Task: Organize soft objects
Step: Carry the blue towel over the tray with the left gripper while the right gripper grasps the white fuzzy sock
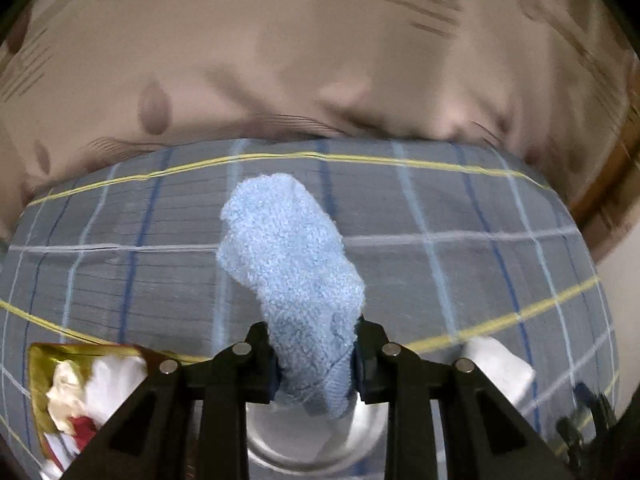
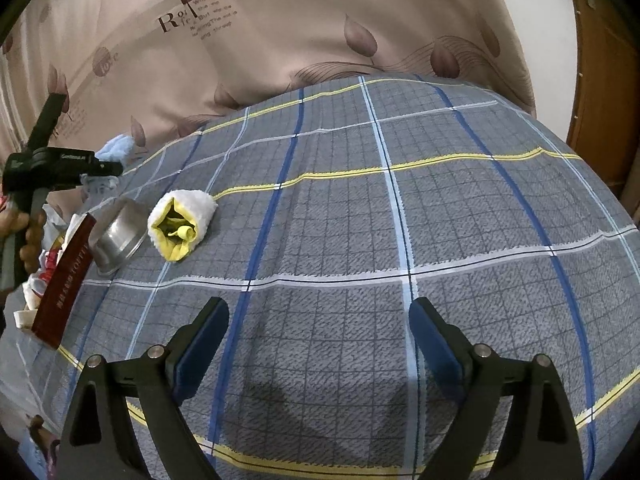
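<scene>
A fluffy light-blue sock [image 1: 288, 256] sticks forward out of my left gripper [image 1: 316, 346], whose pads are shut on its lower end. It hangs above a steel bowl [image 1: 320, 440]. In the right wrist view the same sock [image 2: 118, 148] shows at far left, above the steel bowl [image 2: 120, 232]. A white sock with a yellow lining [image 2: 182, 220] lies rolled on the plaid sheet just right of the bowl; in the left wrist view this white sock [image 1: 500, 368] lies at lower right. My right gripper [image 2: 318, 308] stands open over bare sheet, nothing between its fingers.
A red and gold box [image 2: 64, 280] with white and red items lies left of the bowl, and the same box [image 1: 80, 392] shows at lower left. The grey plaid sheet [image 2: 440, 220] covers the bed. A beige leaf-print quilt [image 2: 280, 32] lies behind. Brown wood [image 2: 600, 100] stands right.
</scene>
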Demonstrator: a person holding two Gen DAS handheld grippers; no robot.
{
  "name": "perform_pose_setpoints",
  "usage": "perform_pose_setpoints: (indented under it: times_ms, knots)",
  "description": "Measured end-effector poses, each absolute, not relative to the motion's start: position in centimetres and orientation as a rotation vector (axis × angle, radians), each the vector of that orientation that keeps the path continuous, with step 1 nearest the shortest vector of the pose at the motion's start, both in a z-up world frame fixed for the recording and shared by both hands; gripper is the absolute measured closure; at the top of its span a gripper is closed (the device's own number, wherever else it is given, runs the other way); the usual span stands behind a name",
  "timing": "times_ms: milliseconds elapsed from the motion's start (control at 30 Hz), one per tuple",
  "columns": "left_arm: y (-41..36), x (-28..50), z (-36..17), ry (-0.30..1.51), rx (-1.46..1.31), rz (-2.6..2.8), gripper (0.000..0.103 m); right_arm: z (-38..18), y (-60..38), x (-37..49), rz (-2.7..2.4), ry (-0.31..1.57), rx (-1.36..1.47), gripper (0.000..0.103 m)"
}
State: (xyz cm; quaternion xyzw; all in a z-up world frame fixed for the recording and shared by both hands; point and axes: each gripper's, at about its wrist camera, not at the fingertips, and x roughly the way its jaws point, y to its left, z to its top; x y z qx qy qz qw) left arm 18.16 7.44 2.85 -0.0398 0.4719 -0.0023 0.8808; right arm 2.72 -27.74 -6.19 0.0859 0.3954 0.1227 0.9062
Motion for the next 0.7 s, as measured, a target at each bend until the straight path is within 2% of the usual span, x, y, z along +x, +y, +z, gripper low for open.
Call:
perform_pose_setpoints:
  times_ms: [267, 700]
  knots:
    - [12.7, 16.9, 3.9, 0.960, -0.099, 0.091, 0.075, -6.3, -27.4, 3.0, 0.246, 0.832, 0.157, 0.012]
    - [17.5, 5.6, 7.3, 0.889, -0.177, 0.102, 0.072, -2.7, -18.2, 4.7, 0.484, 0.779, -0.007, 0.013]
